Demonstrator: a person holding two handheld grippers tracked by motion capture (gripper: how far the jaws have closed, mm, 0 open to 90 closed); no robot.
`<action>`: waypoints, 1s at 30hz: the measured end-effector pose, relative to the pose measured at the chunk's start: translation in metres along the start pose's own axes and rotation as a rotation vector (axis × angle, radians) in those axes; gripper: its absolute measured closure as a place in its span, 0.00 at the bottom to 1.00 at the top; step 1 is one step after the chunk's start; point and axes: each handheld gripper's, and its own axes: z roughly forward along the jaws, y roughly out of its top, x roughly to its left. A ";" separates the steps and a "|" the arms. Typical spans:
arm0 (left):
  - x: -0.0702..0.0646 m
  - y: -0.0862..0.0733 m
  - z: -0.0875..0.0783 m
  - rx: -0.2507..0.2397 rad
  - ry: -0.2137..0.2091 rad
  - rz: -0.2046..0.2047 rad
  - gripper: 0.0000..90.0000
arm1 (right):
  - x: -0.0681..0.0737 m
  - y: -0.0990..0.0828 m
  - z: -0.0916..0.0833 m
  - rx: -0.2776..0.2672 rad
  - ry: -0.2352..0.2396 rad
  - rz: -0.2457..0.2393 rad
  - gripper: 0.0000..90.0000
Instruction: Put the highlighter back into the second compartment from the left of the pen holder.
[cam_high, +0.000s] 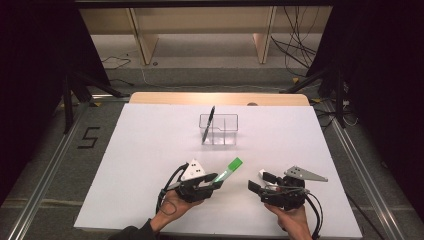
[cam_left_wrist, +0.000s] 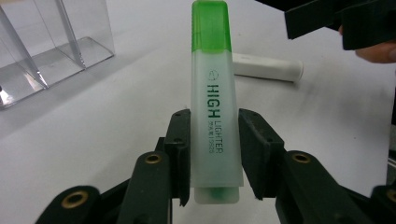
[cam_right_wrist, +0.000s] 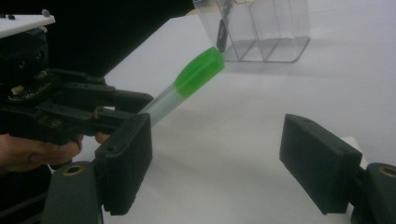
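A green highlighter (cam_left_wrist: 212, 93) with a translucent body and green cap is clamped by its rear end in my left gripper (cam_left_wrist: 215, 158), cap pointing away. In the high view the left gripper (cam_high: 215, 181) holds the highlighter (cam_high: 229, 169) slanted up toward the right, near the table's front. My right gripper (cam_high: 260, 181) stands open just to its right, nothing between its jaws (cam_right_wrist: 222, 163). A white cylindrical marker (cam_left_wrist: 268, 67) lies on the table by the right gripper's far jaw. A clear divided organizer (cam_high: 219, 129) stands mid-table with a black pen (cam_high: 208, 125) leaning in its left compartment.
The table is covered by a white sheet (cam_high: 150, 150), with a wooden edge (cam_high: 220, 98) at the back. The organizer (cam_right_wrist: 261, 28) sits beyond the highlighter's cap (cam_right_wrist: 198, 72) in the right gripper view. Dark stands and cables flank the table on the floor.
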 end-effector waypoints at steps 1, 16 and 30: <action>0.000 -0.001 0.000 -0.002 0.000 -0.002 0.73 | 0.000 0.001 0.003 0.000 0.009 0.006 0.29; -0.012 -0.005 -0.007 -0.038 0.012 0.024 0.73 | 0.014 0.010 0.038 0.017 0.140 0.106 0.34; -0.019 -0.008 -0.012 -0.068 -0.030 -0.018 0.73 | 0.015 0.012 0.055 0.021 0.244 0.263 0.50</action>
